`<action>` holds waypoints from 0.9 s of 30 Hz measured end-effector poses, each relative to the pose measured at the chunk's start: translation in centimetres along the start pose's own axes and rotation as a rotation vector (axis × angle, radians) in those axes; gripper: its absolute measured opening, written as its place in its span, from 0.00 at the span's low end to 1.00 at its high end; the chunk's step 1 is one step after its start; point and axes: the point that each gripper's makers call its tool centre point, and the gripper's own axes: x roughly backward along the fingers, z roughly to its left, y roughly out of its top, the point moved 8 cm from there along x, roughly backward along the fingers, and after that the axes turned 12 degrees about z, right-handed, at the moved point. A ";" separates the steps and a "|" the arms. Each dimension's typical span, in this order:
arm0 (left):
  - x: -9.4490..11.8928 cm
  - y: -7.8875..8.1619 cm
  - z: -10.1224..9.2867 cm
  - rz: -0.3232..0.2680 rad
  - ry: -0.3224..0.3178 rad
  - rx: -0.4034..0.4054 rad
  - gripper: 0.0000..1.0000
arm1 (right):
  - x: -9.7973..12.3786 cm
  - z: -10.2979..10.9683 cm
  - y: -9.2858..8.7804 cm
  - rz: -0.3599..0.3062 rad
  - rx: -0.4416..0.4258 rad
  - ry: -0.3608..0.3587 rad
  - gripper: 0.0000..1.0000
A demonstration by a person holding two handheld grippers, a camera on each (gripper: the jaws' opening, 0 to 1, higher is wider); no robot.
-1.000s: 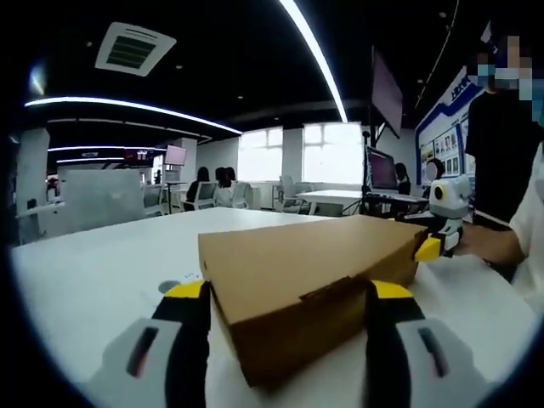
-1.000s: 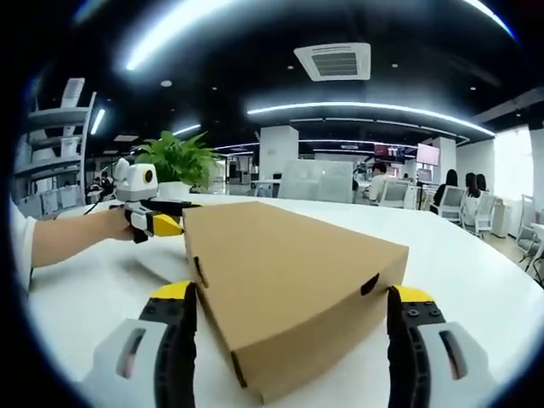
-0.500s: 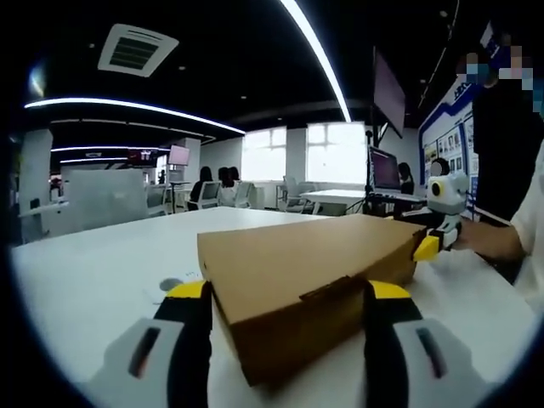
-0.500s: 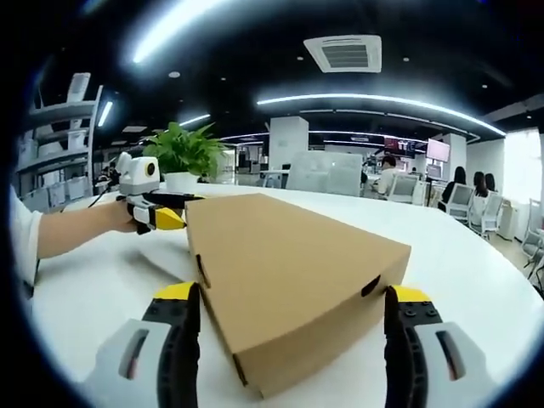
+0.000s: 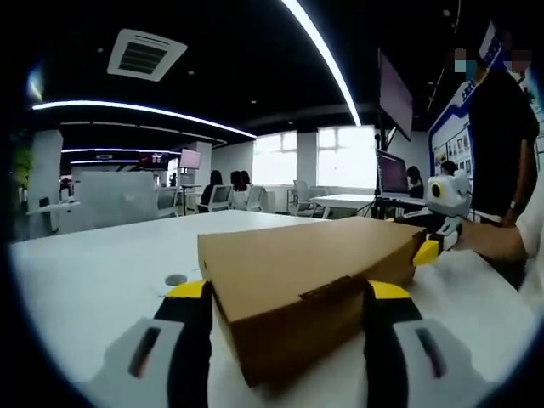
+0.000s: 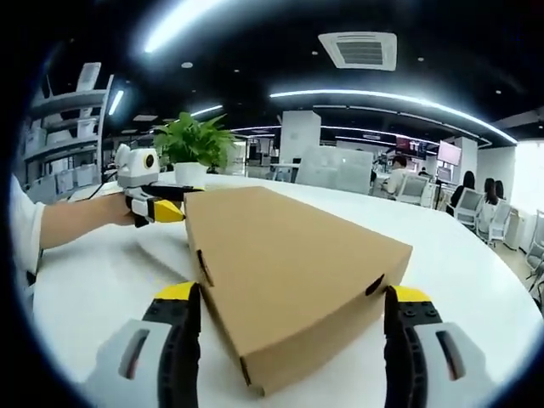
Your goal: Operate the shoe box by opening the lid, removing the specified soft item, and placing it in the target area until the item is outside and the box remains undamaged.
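Brown cardboard shoe box (image 5: 302, 289), closed, undamaged

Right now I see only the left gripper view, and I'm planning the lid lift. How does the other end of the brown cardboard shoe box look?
Observer: In the right gripper view, the brown cardboard shoe box is closed, with a small hole in each side wall.
Operator: Is the right hand-held gripper clamping it?
Observer: No. The right hand-held gripper is open, with its jaws on either side of that corner.
Operator: What's behind my gripper?
Observer: A green potted plant stands beyond the left hand-held gripper.
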 end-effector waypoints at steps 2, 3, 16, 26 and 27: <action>0.4 0.1 -0.3 0.017 0.011 0.003 0.73 | 0.3 0.2 0.1 0.000 0.003 0.001 0.90; 0.7 0.1 -0.6 0.024 0.015 0.005 0.73 | 0.6 0.2 0.2 0.001 0.004 0.007 0.89; 2.9 -1.0 -2.5 0.021 0.067 0.007 0.72 | 1.6 1.1 -0.2 -0.018 0.022 0.053 0.90; 4.0 -1.3 -3.9 0.029 0.109 0.018 0.71 | 1.8 1.3 -0.5 -0.036 0.040 0.089 0.90; 4.3 -1.4 -4.1 0.033 0.114 0.014 0.71 | 1.9 1.4 -0.6 -0.040 0.041 0.095 0.90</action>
